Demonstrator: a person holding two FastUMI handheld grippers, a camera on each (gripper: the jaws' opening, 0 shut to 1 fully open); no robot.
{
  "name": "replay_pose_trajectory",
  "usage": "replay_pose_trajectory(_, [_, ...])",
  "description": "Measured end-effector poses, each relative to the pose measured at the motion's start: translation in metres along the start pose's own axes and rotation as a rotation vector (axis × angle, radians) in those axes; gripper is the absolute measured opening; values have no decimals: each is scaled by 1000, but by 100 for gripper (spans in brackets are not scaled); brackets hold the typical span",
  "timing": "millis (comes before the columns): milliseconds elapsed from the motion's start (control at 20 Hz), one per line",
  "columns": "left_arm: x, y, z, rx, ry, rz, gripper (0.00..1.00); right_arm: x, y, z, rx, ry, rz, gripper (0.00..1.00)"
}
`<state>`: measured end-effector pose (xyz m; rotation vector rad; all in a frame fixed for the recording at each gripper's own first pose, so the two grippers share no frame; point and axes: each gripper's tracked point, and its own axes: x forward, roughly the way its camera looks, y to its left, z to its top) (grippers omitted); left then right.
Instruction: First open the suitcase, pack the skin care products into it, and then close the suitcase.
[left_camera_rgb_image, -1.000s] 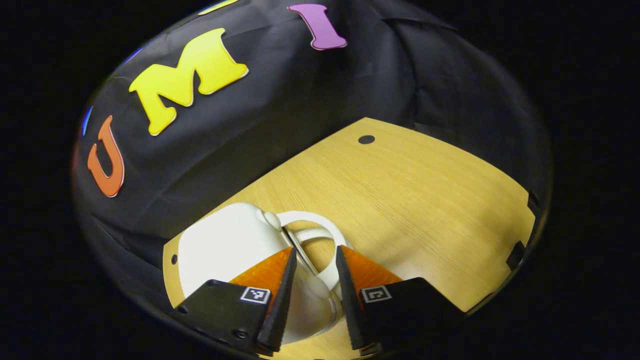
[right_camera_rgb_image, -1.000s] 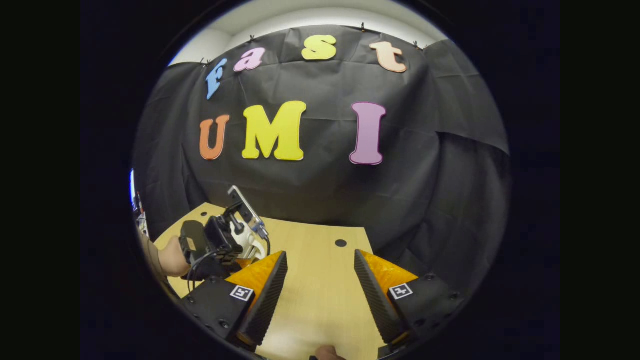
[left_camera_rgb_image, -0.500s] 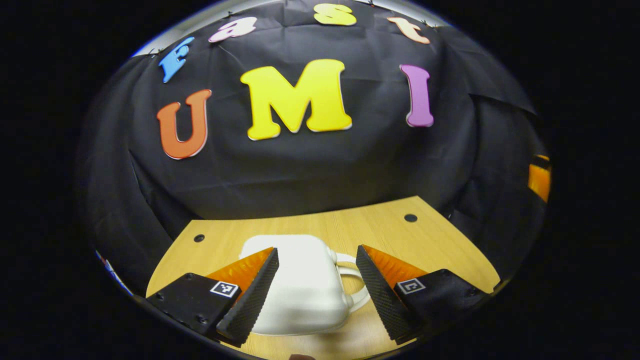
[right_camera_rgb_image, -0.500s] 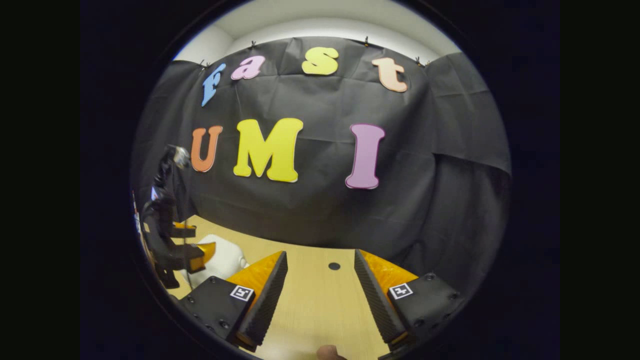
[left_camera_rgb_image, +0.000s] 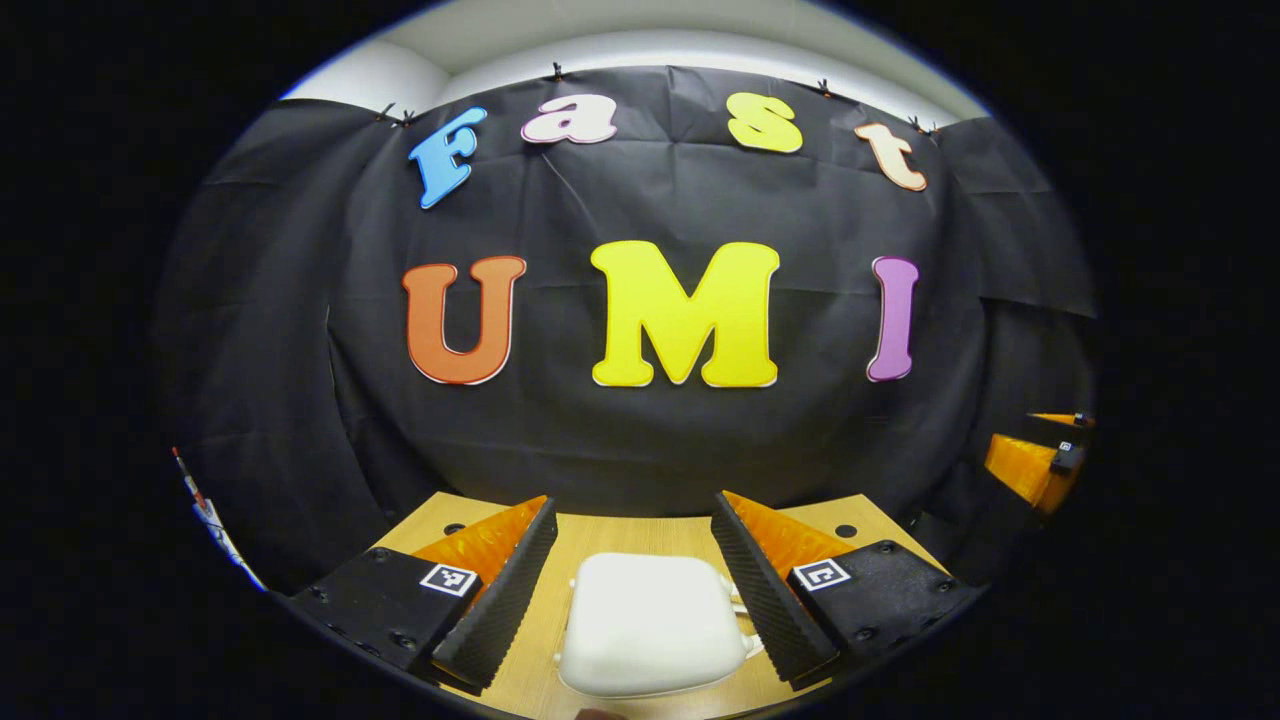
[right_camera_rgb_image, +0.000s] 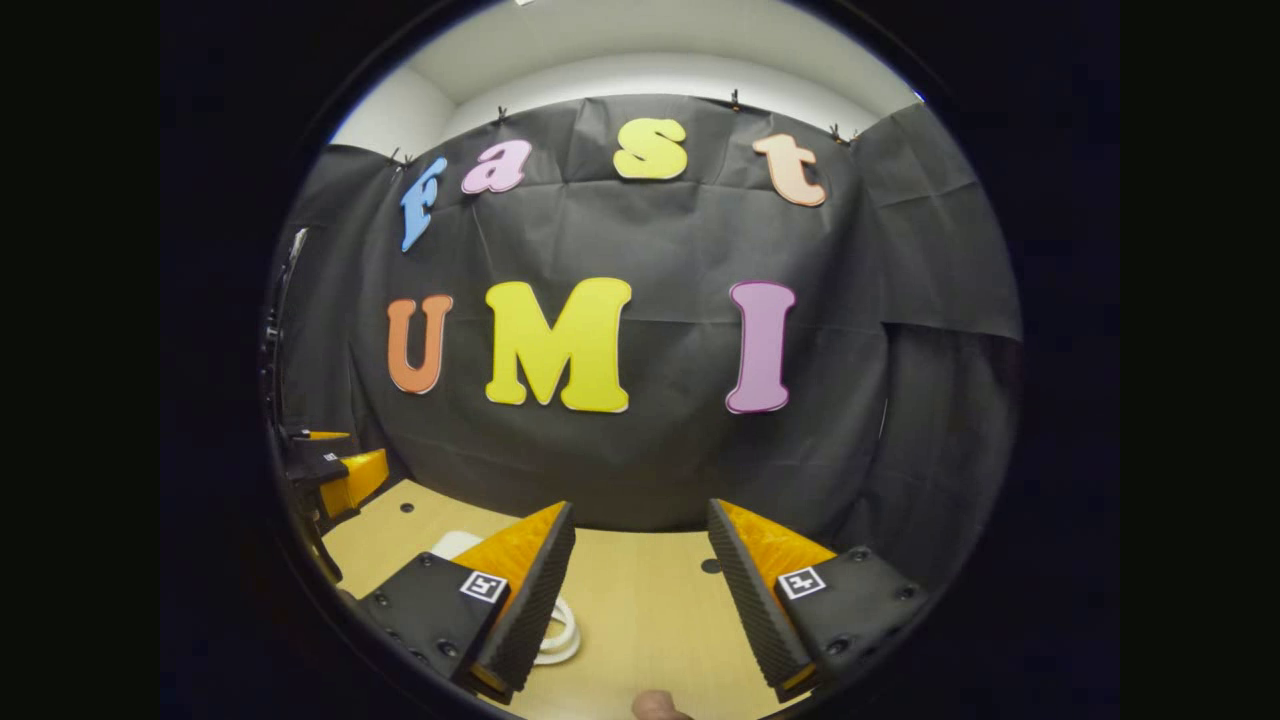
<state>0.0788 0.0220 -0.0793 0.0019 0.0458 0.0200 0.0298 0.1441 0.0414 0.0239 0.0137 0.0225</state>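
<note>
A small white suitcase (left_camera_rgb_image: 648, 625) lies shut on the wooden table (left_camera_rgb_image: 640, 532), its handle (left_camera_rgb_image: 738, 600) pointing right. My left gripper (left_camera_rgb_image: 632, 502) is open, its fingers spread apart above the case with no contact. The right gripper (left_camera_rgb_image: 1035, 455) shows at the far right edge of the left gripper view. In the right gripper view my right gripper (right_camera_rgb_image: 640, 506) is open over bare table (right_camera_rgb_image: 640, 600). A corner of the suitcase (right_camera_rgb_image: 452, 543) and its handle (right_camera_rgb_image: 562, 630) peek out beside its left finger. The left gripper (right_camera_rgb_image: 335, 465) hangs at the far left.
The black cloth wall closes off the back of the table. Small dark holes (left_camera_rgb_image: 846, 530) mark the table's far corners. A person's fingertip (right_camera_rgb_image: 655, 705) shows at the bottom edge of the right gripper view.
My left gripper opened off the suitcase handle, drew back and rose, turning level toward the wall. The right gripper also tilted upward. The suitcase stayed shut on the table.
</note>
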Motion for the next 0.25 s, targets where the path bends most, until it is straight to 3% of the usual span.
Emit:
replay_pose_trajectory(150, [-6, 7, 8, -7, -22, 5, 94, 4, 12, 5, -13, -3, 8, 79])
replay_pose_trajectory(250, [-7, 10, 13, -3, -27, -5, 99, 7, 15, 4, -21, 2, 9, 80])
